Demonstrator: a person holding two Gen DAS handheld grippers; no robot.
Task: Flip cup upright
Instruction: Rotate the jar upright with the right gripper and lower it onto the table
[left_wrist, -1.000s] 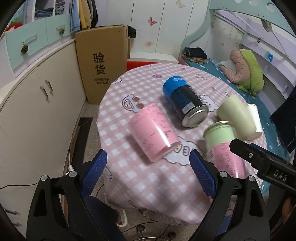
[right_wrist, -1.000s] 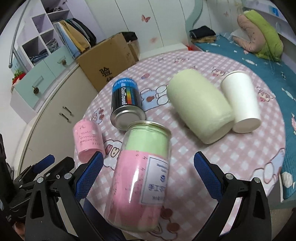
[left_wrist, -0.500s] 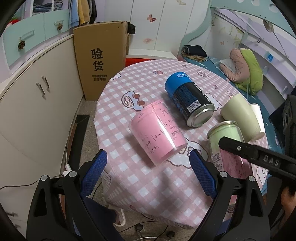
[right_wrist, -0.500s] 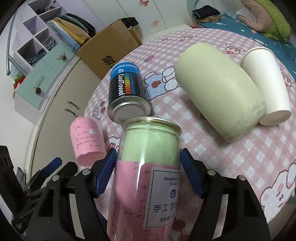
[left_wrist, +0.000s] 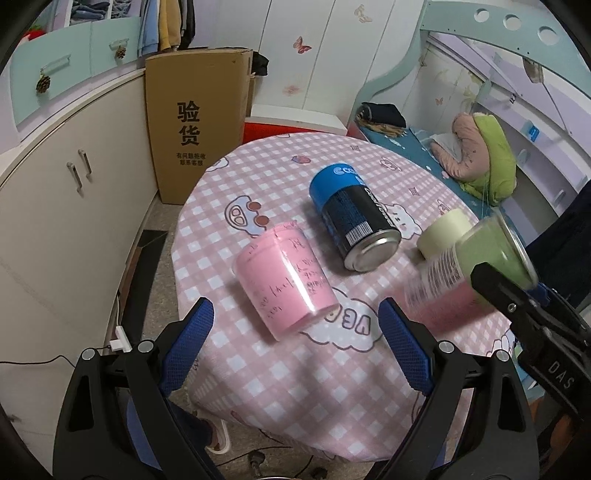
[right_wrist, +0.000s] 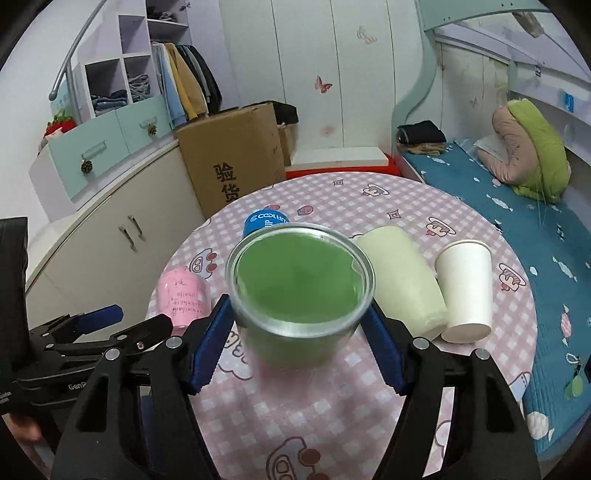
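Right wrist view shows the right gripper (right_wrist: 295, 347) clamped on the green-and-pink cup (right_wrist: 299, 291), tilted above the counter's (right_wrist: 406, 206) near edge, where a slip could drop it.

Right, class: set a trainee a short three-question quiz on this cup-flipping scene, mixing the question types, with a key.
1. True or false: the right gripper is shut on the green jar.
2. Which item lies between the green jar and the white cup in the right wrist view?
A. the pale cup
B. the pink cup
C. the blue can
3. Fill in: the left gripper is ____ and holds nothing.

Key: 1 true; 2 A; 3 open.
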